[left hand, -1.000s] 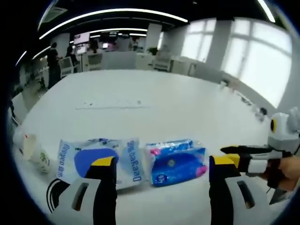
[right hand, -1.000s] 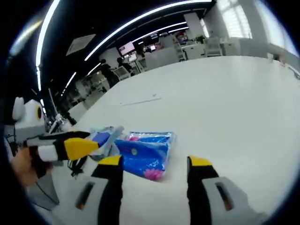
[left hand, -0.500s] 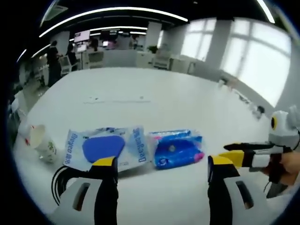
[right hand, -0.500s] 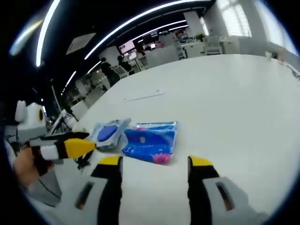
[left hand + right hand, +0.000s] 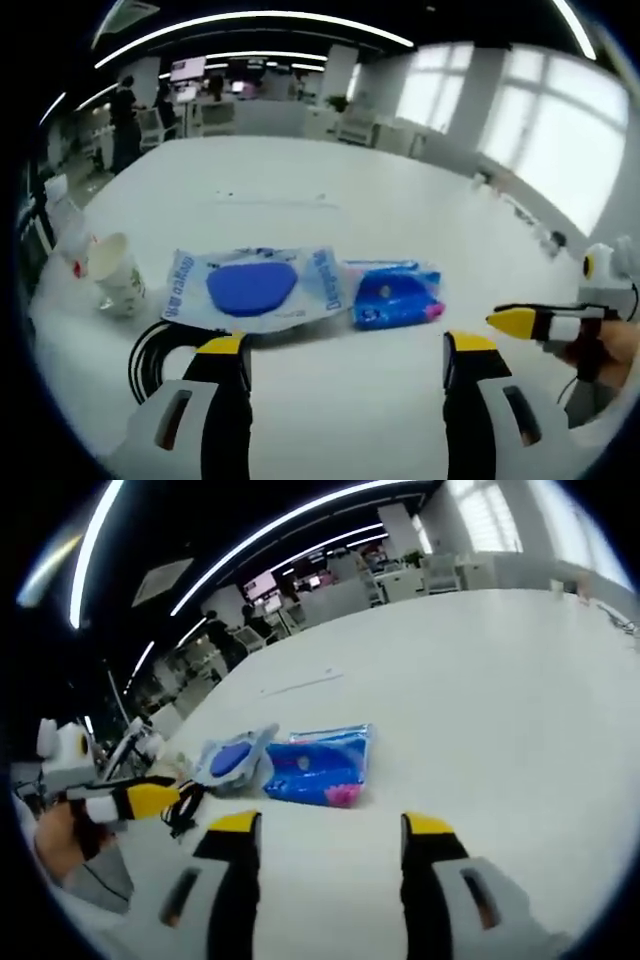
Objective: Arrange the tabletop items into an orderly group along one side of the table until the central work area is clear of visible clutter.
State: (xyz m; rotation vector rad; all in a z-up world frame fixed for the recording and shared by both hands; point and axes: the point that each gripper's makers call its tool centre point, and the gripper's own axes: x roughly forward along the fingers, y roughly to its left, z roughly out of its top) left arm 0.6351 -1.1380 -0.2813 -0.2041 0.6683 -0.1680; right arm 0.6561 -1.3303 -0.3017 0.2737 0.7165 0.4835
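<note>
On the white table (image 5: 300, 200) a pale wipes pack with a blue lid (image 5: 252, 290) lies beside a blue tissue pack (image 5: 395, 295). A paper cup (image 5: 117, 287) stands left of them, and a black cable (image 5: 150, 345) loops near it. My left gripper (image 5: 345, 345) is open, held back from the packs with nothing between its jaws. The right gripper (image 5: 520, 322) comes in from the right. In the right gripper view the wipes pack (image 5: 235, 762) and the tissue pack (image 5: 325, 765) lie ahead of my open right gripper (image 5: 330, 825); the left gripper (image 5: 130, 800) shows at the left.
The table (image 5: 480, 680) stretches wide and bare beyond the packs. A thin line-like item (image 5: 270, 197) lies farther out on it. Desks, chairs and a standing person (image 5: 125, 120) fill the office behind. Small objects (image 5: 545, 238) sit near the table's far right edge.
Both views have pulled back from the packs, which now sit farther from the jaws. The cup and cable have come more into the left gripper view. Both grippers stay open.
</note>
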